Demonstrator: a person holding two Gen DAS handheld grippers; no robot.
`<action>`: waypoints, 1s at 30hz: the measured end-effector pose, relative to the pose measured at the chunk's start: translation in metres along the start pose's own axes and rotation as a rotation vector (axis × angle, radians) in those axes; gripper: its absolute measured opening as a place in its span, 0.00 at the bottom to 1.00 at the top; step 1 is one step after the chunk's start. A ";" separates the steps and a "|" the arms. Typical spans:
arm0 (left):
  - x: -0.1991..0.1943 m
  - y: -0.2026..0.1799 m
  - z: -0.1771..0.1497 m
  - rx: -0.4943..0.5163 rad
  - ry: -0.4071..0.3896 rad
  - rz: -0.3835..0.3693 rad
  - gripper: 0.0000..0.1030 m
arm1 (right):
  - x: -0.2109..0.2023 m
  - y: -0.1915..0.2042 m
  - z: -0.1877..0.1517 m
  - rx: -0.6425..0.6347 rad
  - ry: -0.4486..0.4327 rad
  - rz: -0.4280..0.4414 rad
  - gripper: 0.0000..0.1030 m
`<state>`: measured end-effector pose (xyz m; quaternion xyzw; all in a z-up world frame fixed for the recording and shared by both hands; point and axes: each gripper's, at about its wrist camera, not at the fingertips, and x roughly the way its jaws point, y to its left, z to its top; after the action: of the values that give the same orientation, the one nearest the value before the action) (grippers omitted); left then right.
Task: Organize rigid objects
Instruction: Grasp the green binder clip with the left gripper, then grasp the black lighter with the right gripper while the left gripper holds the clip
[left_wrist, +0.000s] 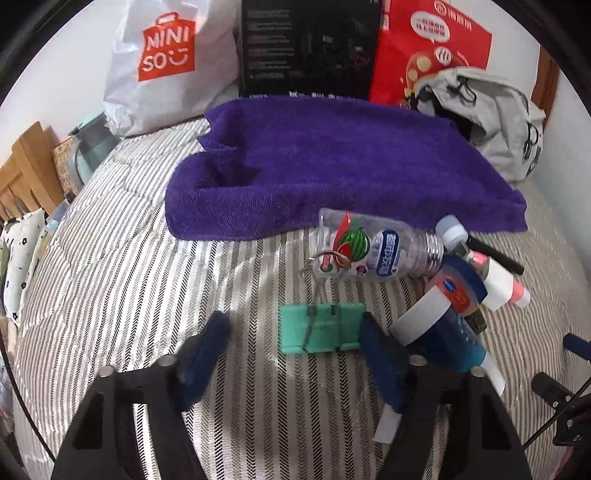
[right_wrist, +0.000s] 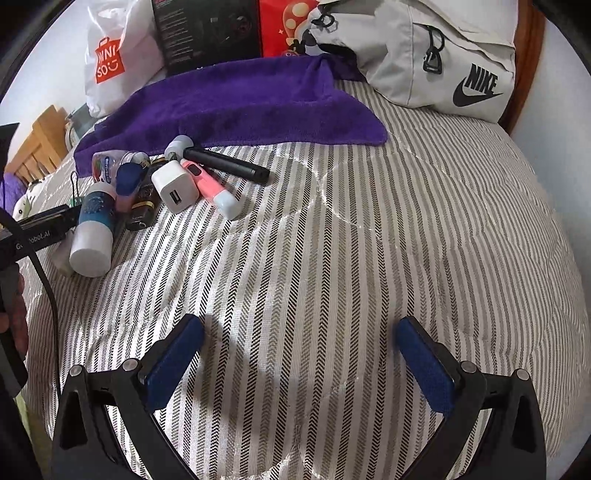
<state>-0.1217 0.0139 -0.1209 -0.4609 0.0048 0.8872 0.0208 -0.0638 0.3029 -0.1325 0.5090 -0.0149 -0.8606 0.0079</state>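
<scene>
A green binder clip (left_wrist: 320, 327) lies on the striped bed cover, just ahead of my open left gripper (left_wrist: 291, 343), nearer its right finger. Behind it a clear plastic bottle (left_wrist: 376, 246) lies on its side with a key ring against it. To the right is a heap: a blue bottle with a white cap (left_wrist: 439, 325), a pink and white tube (left_wrist: 498, 280) and a black pen (left_wrist: 495, 254). The right wrist view shows the same heap at far left: a white charger (right_wrist: 173, 186), pink tube (right_wrist: 212, 186), black pen (right_wrist: 225, 166), blue bottle (right_wrist: 94, 229). My right gripper (right_wrist: 299, 347) is open over bare cover.
A purple towel (left_wrist: 332, 166) lies spread behind the objects. At the back stand a white shopping bag (left_wrist: 166, 62), a black box (left_wrist: 306, 48) and a red bag (left_wrist: 428, 48). A grey backpack (right_wrist: 424, 51) sits at the back right. A wooden headboard (left_wrist: 29, 166) is at left.
</scene>
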 end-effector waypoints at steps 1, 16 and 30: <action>0.000 -0.001 0.000 0.007 -0.005 0.000 0.55 | 0.001 0.000 0.002 -0.004 0.002 0.000 1.00; 0.001 -0.008 0.004 0.079 -0.018 -0.036 0.38 | 0.000 -0.008 0.065 -0.133 -0.107 0.081 0.97; 0.004 -0.003 0.004 0.094 0.001 -0.054 0.39 | 0.036 0.043 0.100 -0.446 -0.074 0.109 0.81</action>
<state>-0.1272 0.0168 -0.1212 -0.4600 0.0342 0.8848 0.0663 -0.1688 0.2603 -0.1140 0.4612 0.1479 -0.8589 0.1663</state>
